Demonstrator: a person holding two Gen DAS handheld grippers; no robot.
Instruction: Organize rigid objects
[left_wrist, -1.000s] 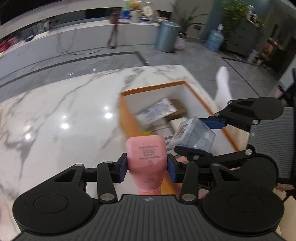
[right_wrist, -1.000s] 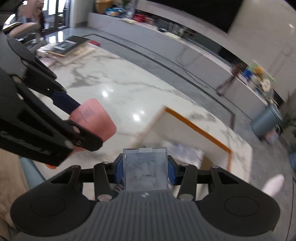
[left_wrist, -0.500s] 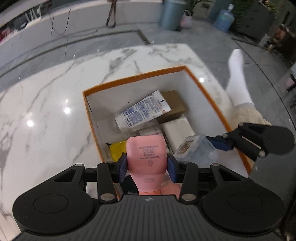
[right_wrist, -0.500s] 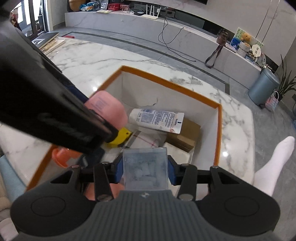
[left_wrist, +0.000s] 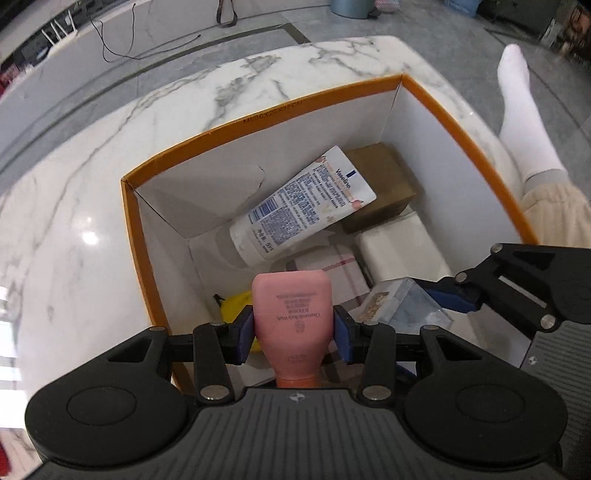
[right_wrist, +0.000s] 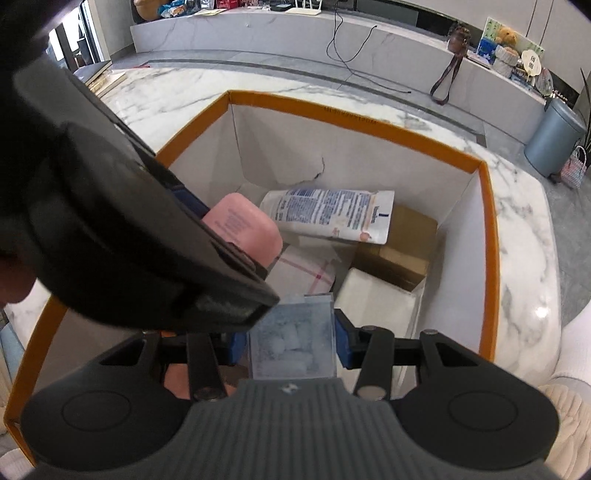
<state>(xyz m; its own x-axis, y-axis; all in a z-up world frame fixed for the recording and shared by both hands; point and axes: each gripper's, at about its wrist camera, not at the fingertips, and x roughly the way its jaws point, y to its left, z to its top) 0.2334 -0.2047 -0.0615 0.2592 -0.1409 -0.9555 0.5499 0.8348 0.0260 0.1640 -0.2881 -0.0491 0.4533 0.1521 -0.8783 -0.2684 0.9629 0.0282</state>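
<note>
Pink tube (left_wrist: 291, 310): pinched in my left tool (left_wrist: 293, 328), over the orange box (left_wrist: 258, 118)
Clear case (right_wrist: 293, 341): clamped in my right tool (right_wrist: 291, 343), same box
Worktop (left_wrist: 74, 206): white marble

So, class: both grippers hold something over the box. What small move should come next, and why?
Probably lower the left gripper slightly and release the pink tube into the box. It is clamped above the free near-left floor, beside the yellow item. The right gripper, holding the clear case, is close alongside, so go one at a time.
</note>
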